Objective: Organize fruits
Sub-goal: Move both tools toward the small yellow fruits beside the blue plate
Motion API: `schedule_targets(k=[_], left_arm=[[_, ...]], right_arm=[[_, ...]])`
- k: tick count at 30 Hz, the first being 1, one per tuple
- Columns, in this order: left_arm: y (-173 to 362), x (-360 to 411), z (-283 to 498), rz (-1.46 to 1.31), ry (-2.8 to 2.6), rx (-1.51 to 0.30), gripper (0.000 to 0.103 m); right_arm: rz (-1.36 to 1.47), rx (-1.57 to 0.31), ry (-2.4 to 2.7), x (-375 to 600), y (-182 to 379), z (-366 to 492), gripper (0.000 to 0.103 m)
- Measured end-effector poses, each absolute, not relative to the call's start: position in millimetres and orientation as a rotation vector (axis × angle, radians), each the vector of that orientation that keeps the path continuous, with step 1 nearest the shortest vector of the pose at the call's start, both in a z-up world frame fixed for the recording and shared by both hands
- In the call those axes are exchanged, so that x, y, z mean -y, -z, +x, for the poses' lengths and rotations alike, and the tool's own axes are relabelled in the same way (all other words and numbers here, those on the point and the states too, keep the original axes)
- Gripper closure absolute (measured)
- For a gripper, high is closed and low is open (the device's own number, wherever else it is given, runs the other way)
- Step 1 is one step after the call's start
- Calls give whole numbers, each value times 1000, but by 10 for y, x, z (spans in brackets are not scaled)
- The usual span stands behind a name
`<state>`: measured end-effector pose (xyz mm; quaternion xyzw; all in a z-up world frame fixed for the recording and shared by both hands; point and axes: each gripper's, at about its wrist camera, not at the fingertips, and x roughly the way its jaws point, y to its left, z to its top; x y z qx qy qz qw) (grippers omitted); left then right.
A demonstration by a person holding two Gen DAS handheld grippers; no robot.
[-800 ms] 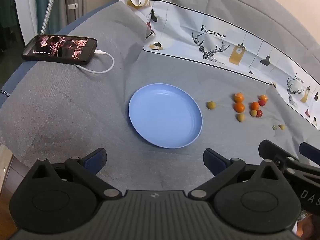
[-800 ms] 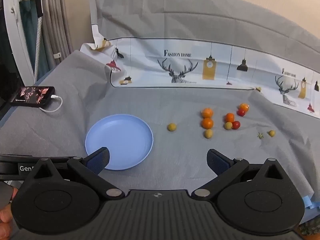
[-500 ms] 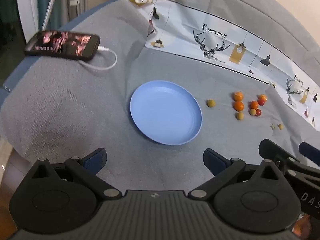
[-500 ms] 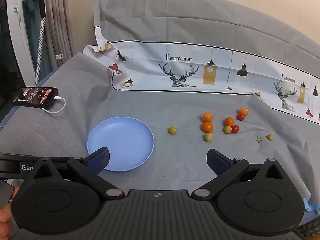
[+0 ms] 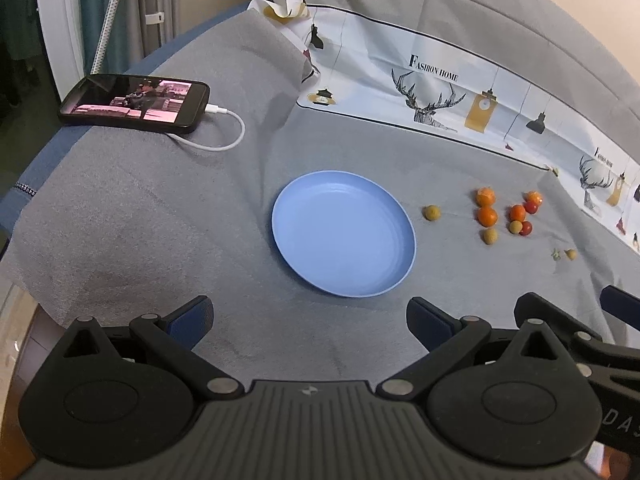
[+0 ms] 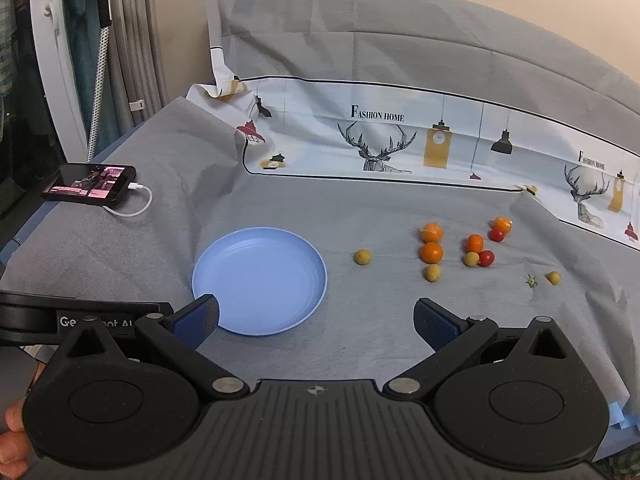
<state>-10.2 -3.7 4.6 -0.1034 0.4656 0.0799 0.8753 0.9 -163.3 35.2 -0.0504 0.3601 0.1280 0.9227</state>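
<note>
Grippers: your left gripper (image 5: pixel 310 320) and your right gripper (image 6: pixel 316 318) both hang over the near edge of the grey cloth (image 5: pixel 160 216), fingers spread wide, nothing between them.
Plate: the blue plate (image 5: pixel 344 238) lies flat on the cloth ahead of both grippers, bare inside; your right gripper's left fingertip (image 6: pixel 198 318) overlaps its near rim in the right wrist view.
Fruits: all sit on the cloth to the right of the plate, none in it.
Nearest fruit: one yellow-green fruit (image 6: pixel 362 257) lies alone just right of the plate.
Cluster: two orange fruits (image 6: pixel 431 242), one behind the other, with a second yellow-green fruit (image 6: pixel 433 272) in front of them; further right, another orange fruit (image 6: pixel 474 243) touches a pale one and a red tomato (image 6: pixel 487 258).
Far right: an orange fruit and red tomato pair (image 6: pixel 500 229), then a small yellow fruit (image 6: pixel 553 277) beside a green stem piece (image 6: pixel 531 281).
Phone: a phone (image 5: pixel 134 103) with its screen lit lies at the cloth's far left, a white cable (image 5: pixel 224 136) plugged in.
Backdrop: printed deer-pattern sheet (image 6: pixel 400 140) runs along the back.
</note>
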Motion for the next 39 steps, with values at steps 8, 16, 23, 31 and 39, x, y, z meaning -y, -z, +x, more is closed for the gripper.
schedule_targets(k=[8,16,23,31,39], left_arm=[[-9,55,-59,-166,-186,-989,0],[9,46,-14,-136,-216,-995,0],[78,76,64,-129,-218,-1008,0],[174,123,201,-116,-214,-1025,0],[216,532,474,-67,-123,-1022,0]], right_arm=[[-97,-749,-253,1658,-308,21,0],[-91,-762,-265,1672,-266,88,0],[-76,-785,-264,1690,-179,177,0],[-37,-811,-264,1758,-50,329,0],[58,-803,-168,2258,120,524,0]])
